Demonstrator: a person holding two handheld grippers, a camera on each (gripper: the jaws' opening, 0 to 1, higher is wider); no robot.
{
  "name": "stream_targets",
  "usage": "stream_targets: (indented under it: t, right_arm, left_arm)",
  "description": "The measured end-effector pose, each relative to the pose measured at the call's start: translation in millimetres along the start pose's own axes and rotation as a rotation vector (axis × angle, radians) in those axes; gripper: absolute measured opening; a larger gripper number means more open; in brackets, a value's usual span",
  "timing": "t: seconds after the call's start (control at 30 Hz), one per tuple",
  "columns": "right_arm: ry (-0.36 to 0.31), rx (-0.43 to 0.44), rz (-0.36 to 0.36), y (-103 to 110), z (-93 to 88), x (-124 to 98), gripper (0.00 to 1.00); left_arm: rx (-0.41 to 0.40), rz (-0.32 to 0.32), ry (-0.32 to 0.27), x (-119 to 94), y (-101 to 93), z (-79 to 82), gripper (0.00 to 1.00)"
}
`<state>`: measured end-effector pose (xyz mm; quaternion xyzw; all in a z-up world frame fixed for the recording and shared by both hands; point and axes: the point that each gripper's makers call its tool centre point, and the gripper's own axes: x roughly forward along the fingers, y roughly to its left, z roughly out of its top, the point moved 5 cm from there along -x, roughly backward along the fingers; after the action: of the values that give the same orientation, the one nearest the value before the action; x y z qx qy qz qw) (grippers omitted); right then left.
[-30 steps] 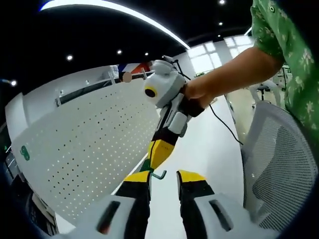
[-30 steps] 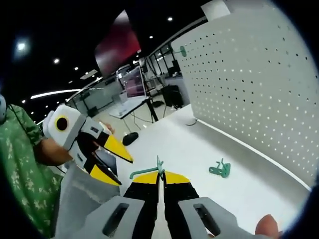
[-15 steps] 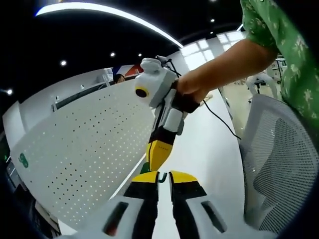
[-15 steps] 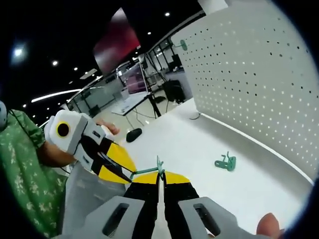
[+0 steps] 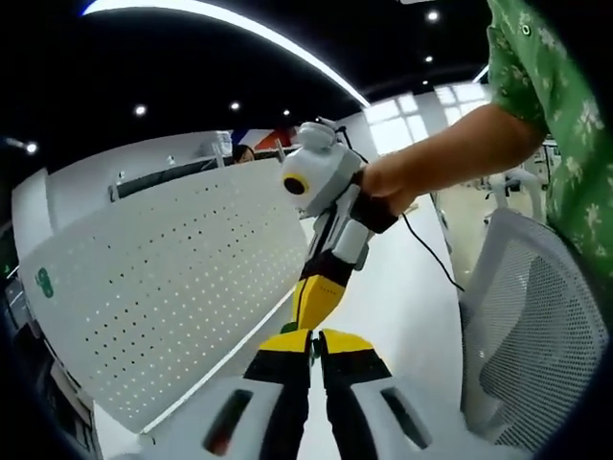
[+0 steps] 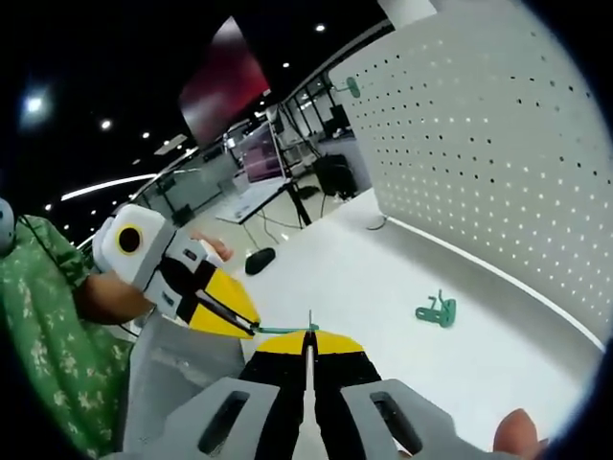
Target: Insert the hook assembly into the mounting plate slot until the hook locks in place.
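Green metal hook sits between the two grippers — the right gripper has its jaws closed on one end, the left gripper pinches the other end, jaws closed on it. White pegboard stands just beside the white table, where a second green hook lies — well apart.
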<state>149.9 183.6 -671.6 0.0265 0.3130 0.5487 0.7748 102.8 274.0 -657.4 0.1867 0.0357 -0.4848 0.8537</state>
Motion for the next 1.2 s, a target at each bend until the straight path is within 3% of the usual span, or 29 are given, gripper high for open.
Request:
stream_targets:
  t: [0.2,0.47,0.8,0.87,1.07,1.2]
  right_arm:
    - [-0.015,0.002,-0.006,2,1.6,-1,0.00]
    - [-0.036,0.076,-0.038,2,6.7,-1,0.00]
    - [-0.036,0.097,-0.063,5,9.0,4,0.00]
    - [-0.038,0.095,-0.069,6,10.5,5,0.00]
    - [-0.054,0.108,-0.080,6,14.0,7,0.00]
    - [-0.065,0.115,-0.092,6,15.7,9,0.00]
  left_arm:
    - [-0.055,0.013,-0.019,-2,1.3,0.8,0.03]
    - [-0.204,0.065,-0.070,-5,9.5,0.3,0.03]
    - [-0.167,0.117,-0.031,-5,6.7,-5.5,0.07]
    - [-0.156,0.136,-0.019,-5,6.7,-6.2,0.11]
    - [-0.122,0.234,0.025,-8,16.2,-9.4,0.10]
    - [-0.148,0.259,0.022,-8,18.9,-9.6,0.11]
